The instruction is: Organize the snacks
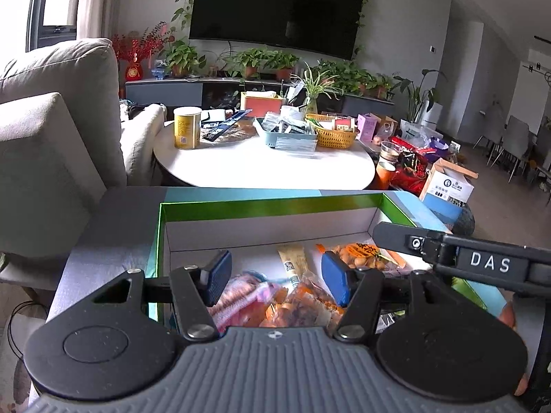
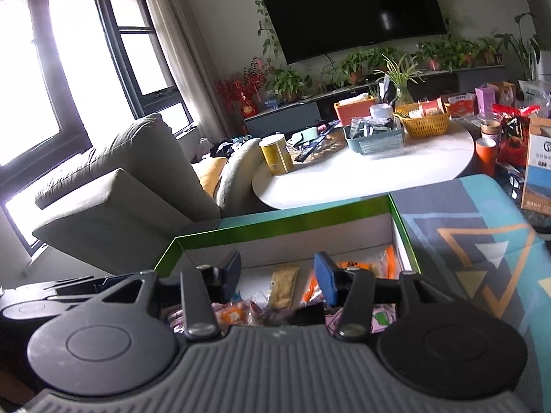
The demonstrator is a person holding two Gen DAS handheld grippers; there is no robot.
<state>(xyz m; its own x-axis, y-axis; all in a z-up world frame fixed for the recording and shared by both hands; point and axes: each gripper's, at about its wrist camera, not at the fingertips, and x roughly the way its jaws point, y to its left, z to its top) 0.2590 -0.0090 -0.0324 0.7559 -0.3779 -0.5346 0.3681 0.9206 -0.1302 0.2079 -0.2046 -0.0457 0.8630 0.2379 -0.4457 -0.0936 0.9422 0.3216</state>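
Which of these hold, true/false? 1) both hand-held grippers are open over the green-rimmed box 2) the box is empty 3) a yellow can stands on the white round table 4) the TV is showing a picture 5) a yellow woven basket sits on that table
1) Left hand-held gripper and right hand-held gripper are open above the green-rimmed box. True.
2) The box is empty. False: snack packets lie in it.
3) A yellow can stands on the white round table. True.
4) The TV shows a picture. False: its screen is dark.
5) A yellow woven basket sits on the table. True.
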